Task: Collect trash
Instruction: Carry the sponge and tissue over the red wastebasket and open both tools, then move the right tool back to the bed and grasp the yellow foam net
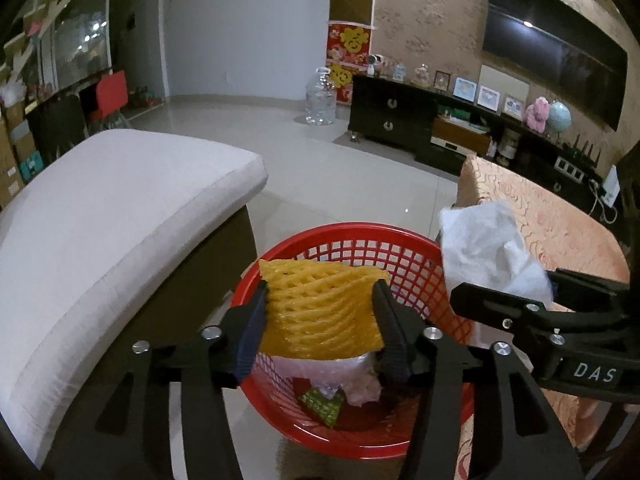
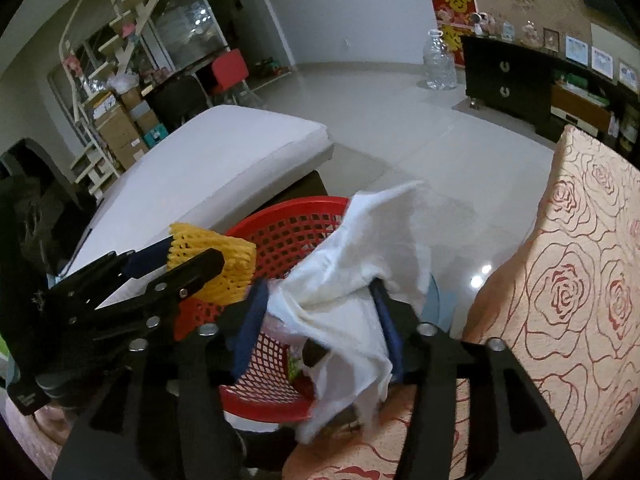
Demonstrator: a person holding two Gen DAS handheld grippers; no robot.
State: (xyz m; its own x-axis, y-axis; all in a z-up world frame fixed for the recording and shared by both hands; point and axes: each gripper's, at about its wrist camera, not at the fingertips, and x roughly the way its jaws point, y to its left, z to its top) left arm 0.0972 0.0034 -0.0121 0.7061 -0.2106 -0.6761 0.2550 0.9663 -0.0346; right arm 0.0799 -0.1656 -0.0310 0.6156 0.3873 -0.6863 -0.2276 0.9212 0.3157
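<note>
Left tool (image 1: 320,292): your jaws stand partly apart with the yellow foam net (image 1: 320,312) between them; the net touches both pads, but you cannot tell whether they press on it
Right tool (image 2: 320,300): your jaws stand partly apart around the crumpled white tissue (image 2: 360,292), which drapes over and between the fingers; whether it is pinched you cannot tell
Red basket (image 1: 344,236): it sits on the tiled floor (image 1: 320,168) directly below both tools, between the white cushion (image 1: 120,208) and the rose-patterned cloth (image 2: 580,280)
Basket contents: bubble wrap (image 1: 320,372), a green wrapper (image 1: 324,404) and a pale pink scrap lie at the bottom
Net position: it hangs above the basket's near half
Tissue position: it hangs over the basket's rim on the side of the patterned cloth
Your tools: they are close side by side, both tilted down toward the basket
</note>
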